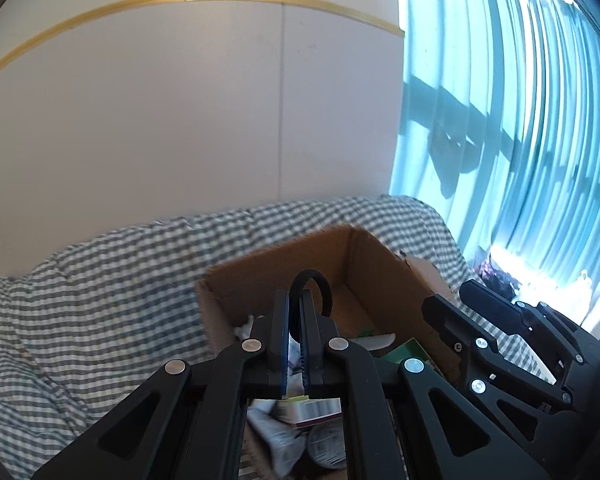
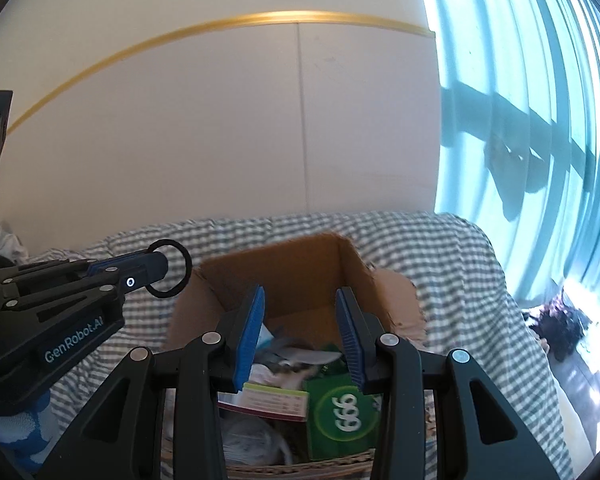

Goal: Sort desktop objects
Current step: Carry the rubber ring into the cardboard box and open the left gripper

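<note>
My left gripper [image 1: 295, 304] is shut on a black hair tie [image 1: 315, 280] and holds it above an open cardboard box [image 1: 364, 264]. The same gripper [image 2: 156, 270] and hair tie [image 2: 182, 256] show at the left of the right wrist view, just left of the box [image 2: 300, 272]. My right gripper [image 2: 300, 300] is open and empty, over the box's near side. Inside the box lie a green packet marked 666 [image 2: 340, 412], a white and red carton [image 2: 272, 400] and crumpled white items. The right gripper [image 1: 452, 304] shows at the right of the left wrist view.
The box sits on a bed with a grey and white checked cover [image 2: 460, 264]. A plain wall [image 2: 260, 120] stands behind it, and a turquoise curtain [image 2: 540, 120] hangs at the right. Dark items [image 2: 560, 324] lie on the floor by the curtain.
</note>
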`<action>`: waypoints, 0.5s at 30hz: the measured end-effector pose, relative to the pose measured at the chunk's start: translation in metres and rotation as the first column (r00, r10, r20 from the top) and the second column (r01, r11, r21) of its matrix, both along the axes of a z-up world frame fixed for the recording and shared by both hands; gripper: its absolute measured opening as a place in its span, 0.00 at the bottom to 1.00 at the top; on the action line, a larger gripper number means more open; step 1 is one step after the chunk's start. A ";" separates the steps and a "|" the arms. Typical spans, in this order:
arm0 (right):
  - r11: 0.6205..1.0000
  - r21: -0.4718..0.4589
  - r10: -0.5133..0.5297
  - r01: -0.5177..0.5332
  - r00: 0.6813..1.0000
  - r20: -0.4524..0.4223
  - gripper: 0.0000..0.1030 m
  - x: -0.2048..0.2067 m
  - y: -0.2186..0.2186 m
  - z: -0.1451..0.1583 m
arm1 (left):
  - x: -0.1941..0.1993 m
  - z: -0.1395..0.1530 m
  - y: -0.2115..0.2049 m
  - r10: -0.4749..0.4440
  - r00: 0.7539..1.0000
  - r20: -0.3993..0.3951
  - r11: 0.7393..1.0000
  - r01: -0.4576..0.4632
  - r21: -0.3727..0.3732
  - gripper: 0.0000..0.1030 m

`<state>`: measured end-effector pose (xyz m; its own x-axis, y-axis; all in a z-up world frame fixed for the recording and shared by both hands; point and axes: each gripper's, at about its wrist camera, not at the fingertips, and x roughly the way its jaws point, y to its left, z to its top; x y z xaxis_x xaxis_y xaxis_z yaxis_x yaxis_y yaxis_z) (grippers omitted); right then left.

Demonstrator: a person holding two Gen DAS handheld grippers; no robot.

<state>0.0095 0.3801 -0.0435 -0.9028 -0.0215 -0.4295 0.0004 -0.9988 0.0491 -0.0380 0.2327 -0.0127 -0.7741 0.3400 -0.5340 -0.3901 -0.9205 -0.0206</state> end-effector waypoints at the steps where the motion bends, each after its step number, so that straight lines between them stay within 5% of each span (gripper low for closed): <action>1: 1.000 0.002 -0.003 0.003 1.000 0.015 0.36 -0.003 0.004 -0.005 | -0.003 -0.005 0.006 -0.008 1.000 0.011 1.000 0.008 -0.005 0.05; 15: 1.000 -0.001 -0.029 0.030 0.987 0.160 0.36 -0.030 0.015 -0.045 | -0.036 -0.062 0.032 -0.023 0.985 0.170 0.998 0.031 -0.045 0.05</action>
<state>-0.0209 0.3947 -0.0887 -0.8229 0.0028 -0.5681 -0.0373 -0.9981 0.0491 -0.0735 0.2650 -0.0743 -0.6621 0.3310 -0.6723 -0.4099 -0.9110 -0.0448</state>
